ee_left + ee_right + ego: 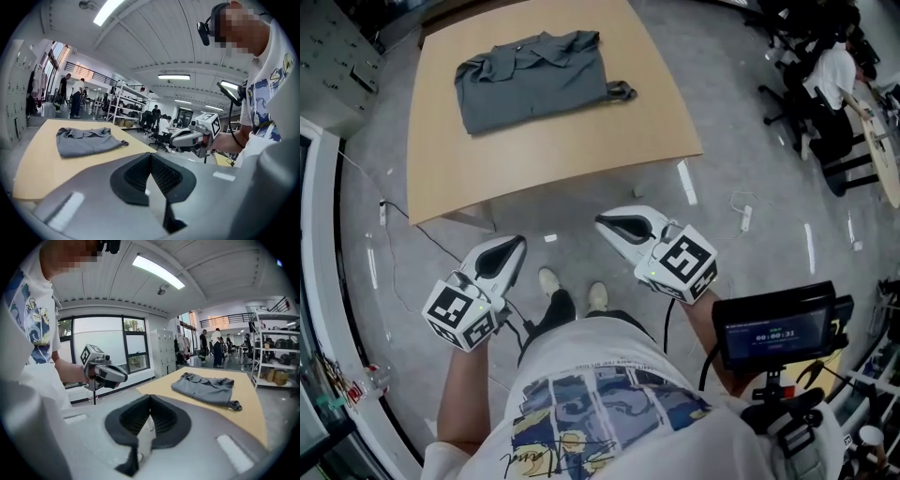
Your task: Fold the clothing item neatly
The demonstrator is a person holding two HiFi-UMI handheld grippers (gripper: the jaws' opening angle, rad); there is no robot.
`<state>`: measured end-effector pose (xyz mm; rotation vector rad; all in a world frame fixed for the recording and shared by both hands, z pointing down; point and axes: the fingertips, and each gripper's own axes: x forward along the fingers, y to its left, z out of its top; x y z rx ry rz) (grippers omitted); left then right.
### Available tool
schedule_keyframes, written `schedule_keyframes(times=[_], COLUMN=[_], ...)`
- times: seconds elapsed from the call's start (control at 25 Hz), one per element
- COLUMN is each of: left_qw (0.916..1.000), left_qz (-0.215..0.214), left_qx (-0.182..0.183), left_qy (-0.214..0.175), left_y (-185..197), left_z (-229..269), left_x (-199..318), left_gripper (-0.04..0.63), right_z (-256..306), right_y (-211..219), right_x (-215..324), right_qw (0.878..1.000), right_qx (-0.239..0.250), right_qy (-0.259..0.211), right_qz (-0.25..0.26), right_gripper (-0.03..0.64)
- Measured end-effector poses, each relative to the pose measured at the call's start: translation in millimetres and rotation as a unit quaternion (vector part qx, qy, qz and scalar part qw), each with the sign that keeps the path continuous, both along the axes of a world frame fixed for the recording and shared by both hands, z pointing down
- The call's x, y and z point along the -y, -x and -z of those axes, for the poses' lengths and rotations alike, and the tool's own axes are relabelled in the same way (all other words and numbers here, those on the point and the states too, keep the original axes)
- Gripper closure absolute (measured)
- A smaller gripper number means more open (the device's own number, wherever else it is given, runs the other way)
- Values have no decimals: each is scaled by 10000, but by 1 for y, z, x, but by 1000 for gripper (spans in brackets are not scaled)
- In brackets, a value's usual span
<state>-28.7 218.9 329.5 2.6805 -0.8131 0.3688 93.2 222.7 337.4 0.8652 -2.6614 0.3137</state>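
Note:
A grey garment (532, 78) lies folded into a rough rectangle on the far part of the wooden table (581, 150), with a small strap end sticking out at its right side. It also shows in the left gripper view as the grey garment (84, 141) and in the right gripper view as the grey garment (206, 387). My left gripper (517, 246) is shut and empty, held off the table's near edge over the floor. My right gripper (605, 223) is shut and empty too, just in front of the table edge. Both are well clear of the garment.
A grey floor with cables (741, 217) lies below the grippers. Office chairs (802, 103) and a seated person are at the right. A small monitor (776, 328) is mounted near my right arm. Shelving (124, 105) and standing people fill the far background.

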Motion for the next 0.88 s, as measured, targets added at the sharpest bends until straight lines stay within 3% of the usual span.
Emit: schedule_keyframes(times=[0.88], left_qw=[9995], left_qz=[-236], left_qx=[202], left_qy=[-32], left_y=[-32], left_z=[-2], left_x=[1], left_gripper=[589], right_z=[0], right_y=[-14], right_x=[-6], right_qw=[9999], right_qx=[-17], right_qy=[-71], right_qz=[156], right_gripper=[614])
